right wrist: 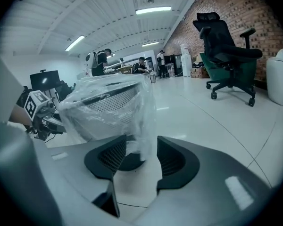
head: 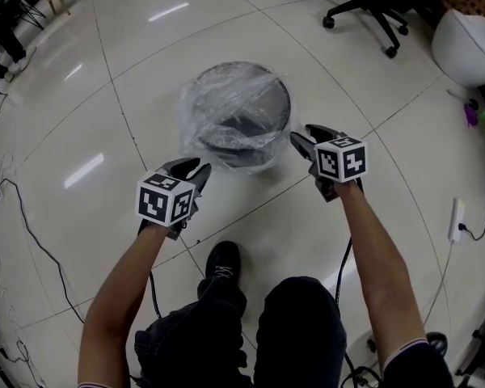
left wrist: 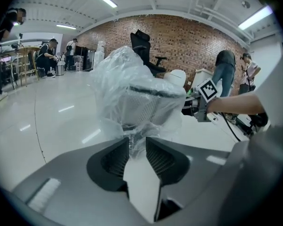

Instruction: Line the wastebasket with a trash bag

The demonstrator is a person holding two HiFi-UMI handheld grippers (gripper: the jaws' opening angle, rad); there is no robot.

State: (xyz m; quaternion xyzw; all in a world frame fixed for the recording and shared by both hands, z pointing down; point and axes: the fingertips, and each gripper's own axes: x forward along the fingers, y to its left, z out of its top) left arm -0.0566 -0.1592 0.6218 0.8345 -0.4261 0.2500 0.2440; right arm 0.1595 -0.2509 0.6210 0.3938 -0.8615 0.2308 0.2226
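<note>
left tongs (left wrist: 137, 143): apart, trash bag (head: 226, 95) film loose between | right tongs (right wrist: 142, 146): apart, film between | risk: bag may be dragged off wastebasket (head: 263, 162) rim if snagged on withdrawal

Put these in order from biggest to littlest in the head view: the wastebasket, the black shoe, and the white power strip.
1. wastebasket: clearly the biggest.
2. black shoe.
3. power strip: about as long as the shoe but much thinner, so the smallest.
</note>
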